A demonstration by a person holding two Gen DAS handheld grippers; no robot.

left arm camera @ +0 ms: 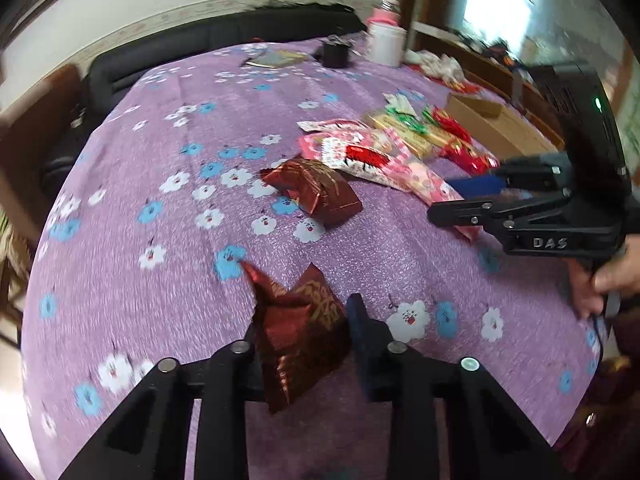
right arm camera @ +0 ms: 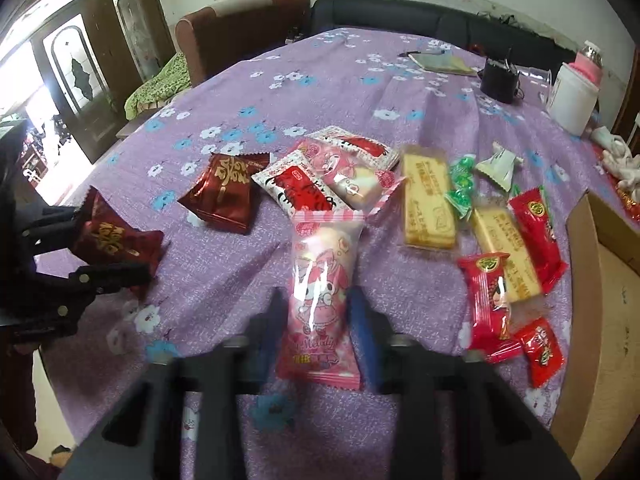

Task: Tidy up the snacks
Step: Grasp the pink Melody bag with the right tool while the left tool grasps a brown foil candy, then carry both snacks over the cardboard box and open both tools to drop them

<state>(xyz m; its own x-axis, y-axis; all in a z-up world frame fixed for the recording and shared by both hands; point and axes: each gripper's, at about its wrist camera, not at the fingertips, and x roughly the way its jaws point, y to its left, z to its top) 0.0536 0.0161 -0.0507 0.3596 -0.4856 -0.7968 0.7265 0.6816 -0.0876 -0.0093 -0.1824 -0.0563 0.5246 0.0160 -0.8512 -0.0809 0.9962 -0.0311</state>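
Both foil-and-film snack packets look light, crinkly and slippery, so the left gripper (left arm camera: 304, 340) pinches the dark red packet (left arm camera: 298, 336) across its puffed middle at six o'clock, while the right gripper (right arm camera: 320, 328) squeezes the pink packet (right arm camera: 322, 292) at its lower half, near six o'clock on the purple tablecloth (right arm camera: 360, 80).

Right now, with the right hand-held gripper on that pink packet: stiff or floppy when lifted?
Probably floppy: the pink packet is thin glossy film, so its free ends may droop. Likely light, with one small cake inside. The right hand-held gripper could slip on the shiny wrapper.
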